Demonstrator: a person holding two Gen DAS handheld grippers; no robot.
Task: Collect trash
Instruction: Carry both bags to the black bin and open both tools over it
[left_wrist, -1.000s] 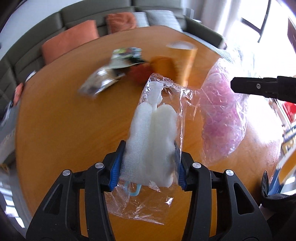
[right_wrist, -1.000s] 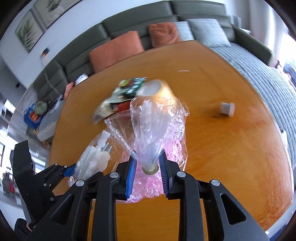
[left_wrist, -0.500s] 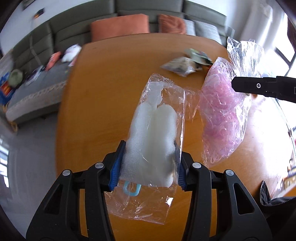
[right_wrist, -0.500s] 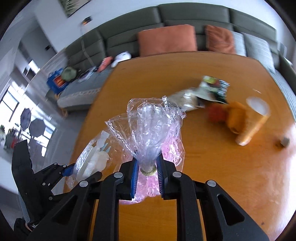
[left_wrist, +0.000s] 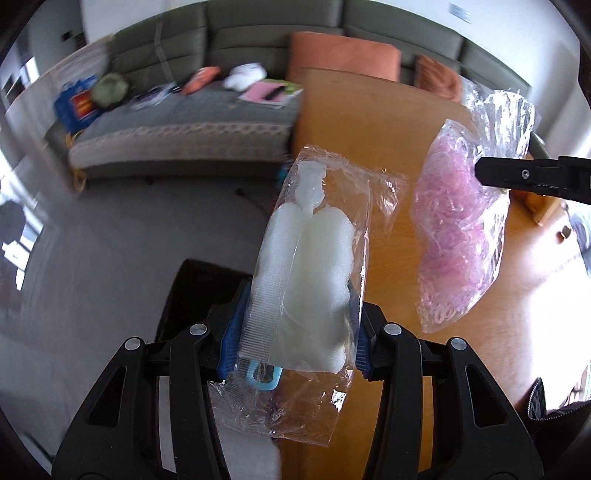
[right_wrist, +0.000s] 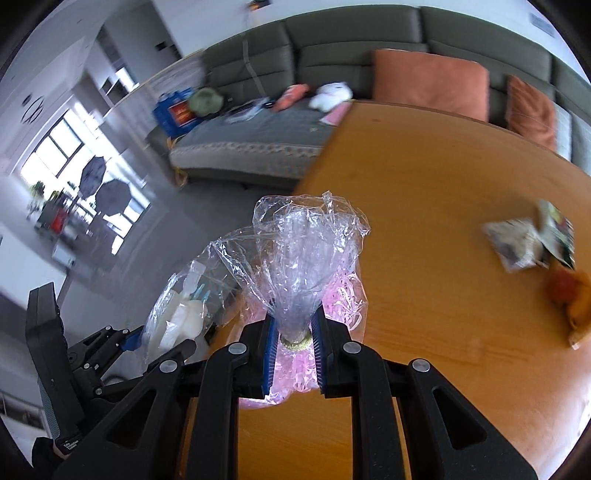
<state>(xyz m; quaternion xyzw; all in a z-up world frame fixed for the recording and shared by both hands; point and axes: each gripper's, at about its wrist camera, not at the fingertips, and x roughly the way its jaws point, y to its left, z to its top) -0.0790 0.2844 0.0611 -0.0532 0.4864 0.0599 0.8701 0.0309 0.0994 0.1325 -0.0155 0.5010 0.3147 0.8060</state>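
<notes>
Left wrist view is showing the left tongs (left_wrist: 297, 332) clamping a clear packet (left_wrist: 306, 295) of white foam pieces across its lower middle, the packet sticking forward past the edge of the worktop (left_wrist: 391, 122) and out over the grey floor (left_wrist: 110, 258). Right wrist view is showing the right tongs (right_wrist: 294, 345) pinching the gathered neck of a pink bag (right_wrist: 295, 295), a clear bag stuffed with pink shreds, which is hanging clear of the worktop just beside the packet. Both pieces of trash are being carried in the air, so the step in hand is judged to be the haul to a bin. A dark shape (left_wrist: 192, 291) is lying on the floor below the left tongs; whether it is the bin cannot be told. More trash is waiting well apart on the worktop: a crumpled wrapper (right_wrist: 528, 243) and an orange heap (right_wrist: 572, 299), both blurred. The next move is likely calling for both loads to be brought over a container and let go, without the light film clinging to the pads.
</notes>
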